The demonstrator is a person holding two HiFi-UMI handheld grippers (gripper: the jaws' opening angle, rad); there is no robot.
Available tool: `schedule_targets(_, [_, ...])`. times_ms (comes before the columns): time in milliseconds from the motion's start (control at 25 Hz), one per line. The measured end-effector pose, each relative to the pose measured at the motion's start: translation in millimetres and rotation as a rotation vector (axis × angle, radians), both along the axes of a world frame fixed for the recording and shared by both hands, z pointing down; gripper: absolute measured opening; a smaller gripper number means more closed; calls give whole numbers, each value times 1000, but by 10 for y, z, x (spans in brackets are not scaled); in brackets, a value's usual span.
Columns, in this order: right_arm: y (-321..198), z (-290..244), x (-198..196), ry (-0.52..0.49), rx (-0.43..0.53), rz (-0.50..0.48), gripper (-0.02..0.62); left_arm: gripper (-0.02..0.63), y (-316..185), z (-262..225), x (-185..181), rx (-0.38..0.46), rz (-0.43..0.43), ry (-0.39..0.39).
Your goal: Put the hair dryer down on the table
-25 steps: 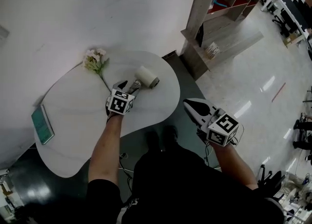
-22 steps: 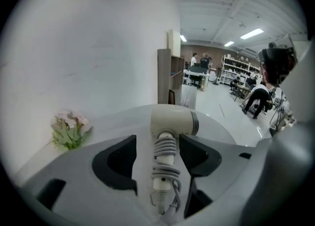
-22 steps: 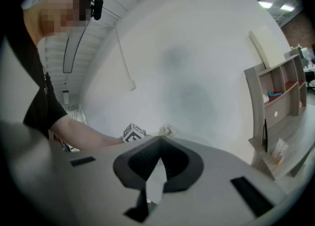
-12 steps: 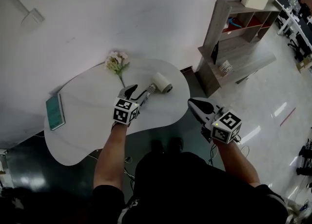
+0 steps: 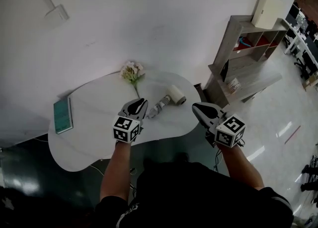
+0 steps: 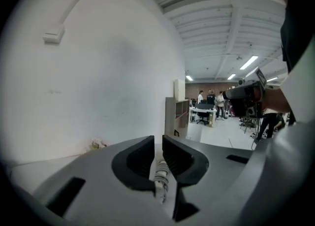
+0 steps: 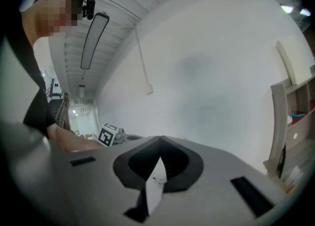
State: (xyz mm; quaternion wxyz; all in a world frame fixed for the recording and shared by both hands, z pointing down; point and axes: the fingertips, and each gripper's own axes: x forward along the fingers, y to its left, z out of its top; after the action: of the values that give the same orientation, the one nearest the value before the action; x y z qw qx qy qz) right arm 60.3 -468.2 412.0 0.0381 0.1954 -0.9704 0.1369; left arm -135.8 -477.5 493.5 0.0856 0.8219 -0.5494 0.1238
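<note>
The hair dryer (image 5: 168,100) lies on its side on the white bench (image 5: 89,137), toward the bench's far right part. Its barrel points right and far; its handle end points near and left.

The left gripper (image 5: 140,103) hangs over the bench just left of the dryer's handle end. In the left gripper view its jaws are closing, with only a narrow slot left between them. The ribbed end of the dryer (image 6: 161,176) shows through that slot, but the pads do not press on it.

The right gripper (image 5: 195,106) is held off the bench's right edge, above the dark floor and apart from the dryer. In the right gripper view its jaws are pressed together at the tips, with nothing between them.

A bunch of pale flowers (image 5: 131,72) lies at the far edge of the bench, beyond the left gripper. A teal book (image 5: 62,115) lies at the bench's left end. A wooden shelf unit (image 5: 241,53) stands on the floor to the far right.
</note>
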Motion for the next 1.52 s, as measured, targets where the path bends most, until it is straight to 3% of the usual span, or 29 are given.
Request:
schedule_targets(120, [-21,-181,-247,-31,35,25,5,11,167,-231,-308,75,-33,44])
schedule_targets(280, [36,-326,-685,-41,55,35,6,11,392,-483,-776,134,-72,70])
schedule_targets(480, [117,-454,-1143,-65,84,40,6,9,573,-791,-1260,167,-115,176])
schedule_targets(680, [214,-518,-1378,-61,91,-4,6,8,631,-1103,-1316,242,-43,191])
schedule_targets(800, [211,-542,-1392,-52,126,-20,6,8,655,-1248,-1320,304,-38,154])
schedule_targets(1160, [-102,-728,-1000,-70,189,62,3,8,548,-1438,-1331,352,-115,68])
schedule_targets(1520, [-119,-693,-842,-60,215,65,3,9,487,-1151,-1195,224,-171,86])
